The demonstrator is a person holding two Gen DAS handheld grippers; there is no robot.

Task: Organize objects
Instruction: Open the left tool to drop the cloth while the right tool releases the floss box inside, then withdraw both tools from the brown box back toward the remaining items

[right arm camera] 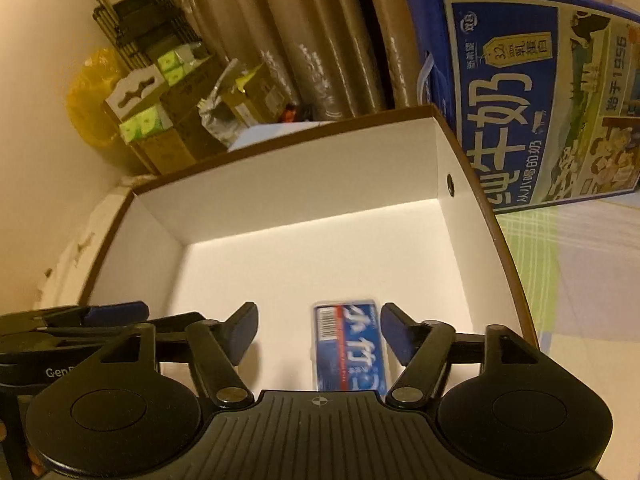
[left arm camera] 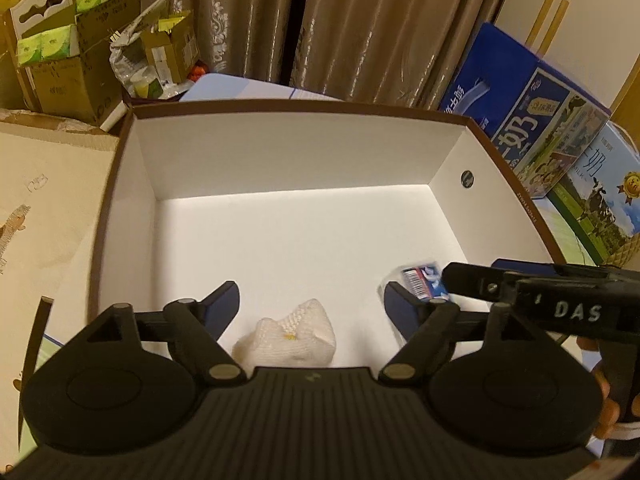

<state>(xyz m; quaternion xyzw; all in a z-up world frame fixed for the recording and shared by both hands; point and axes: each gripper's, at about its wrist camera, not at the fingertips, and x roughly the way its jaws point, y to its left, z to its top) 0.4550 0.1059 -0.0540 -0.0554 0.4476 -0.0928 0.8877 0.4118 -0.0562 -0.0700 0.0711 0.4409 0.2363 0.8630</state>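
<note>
Large open box, white inside with a thin brown rim, filling the middle of both views; a small dark round hole in its right wall. Beige curtains hanging beyond the far wall. Blue milk carton with white lettering and a farm picture, standing just right of the box. Stacked brown cartons holding green packets, far left.

Left gripper poised over the near left floor of the box, jaws spread wide, gripping nothing. Right gripper beside it on the near right, jaws likewise wide apart and empty.

White knitted cloth bundle, soft and lumpy with a small yellow spot, lying on the box floor between the left fingers, untouched. Small flat blue packet, clear-edged, with white characters, a red stripe and a barcode, lying on the floor between the right fingers, apart from both.
</note>
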